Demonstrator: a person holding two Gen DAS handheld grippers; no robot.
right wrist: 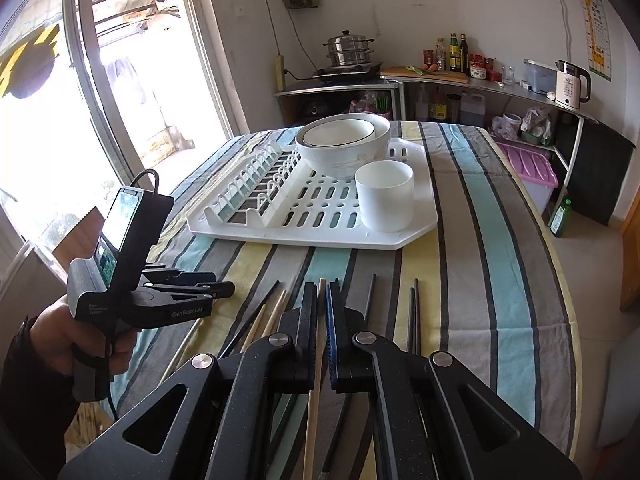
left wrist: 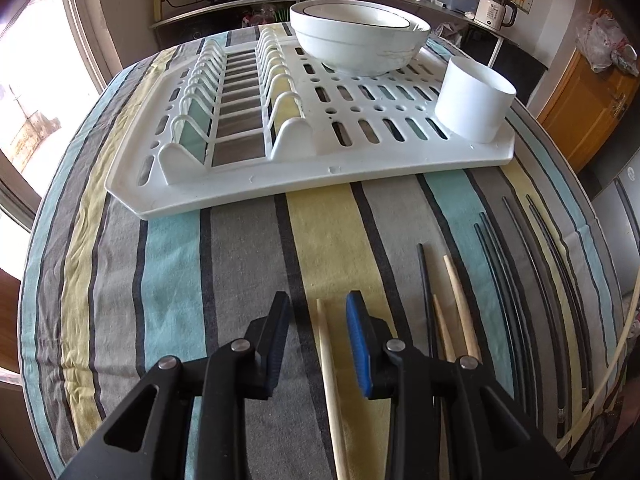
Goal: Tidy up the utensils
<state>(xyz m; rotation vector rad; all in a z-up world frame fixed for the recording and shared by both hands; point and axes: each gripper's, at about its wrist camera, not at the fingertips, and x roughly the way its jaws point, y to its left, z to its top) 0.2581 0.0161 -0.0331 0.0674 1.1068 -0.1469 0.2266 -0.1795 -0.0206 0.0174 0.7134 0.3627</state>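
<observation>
Right wrist view: the right gripper [right wrist: 321, 300] is pinching a wooden chopstick [right wrist: 314, 404] between nearly closed jaws at lower centre, probably to carry it to the white cup [right wrist: 385, 199] on the drying rack [right wrist: 416, 236]. The left gripper [left wrist: 318, 312] is hovering, jaws spread, over another wooden chopstick [left wrist: 330, 384] on the tabletop [left wrist: 248, 264].

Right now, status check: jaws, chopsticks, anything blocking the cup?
Right gripper shut on a wooden chopstick. Left gripper open, empty, over another. More chopsticks on the cloth. White cup on the rack; path clear.
</observation>
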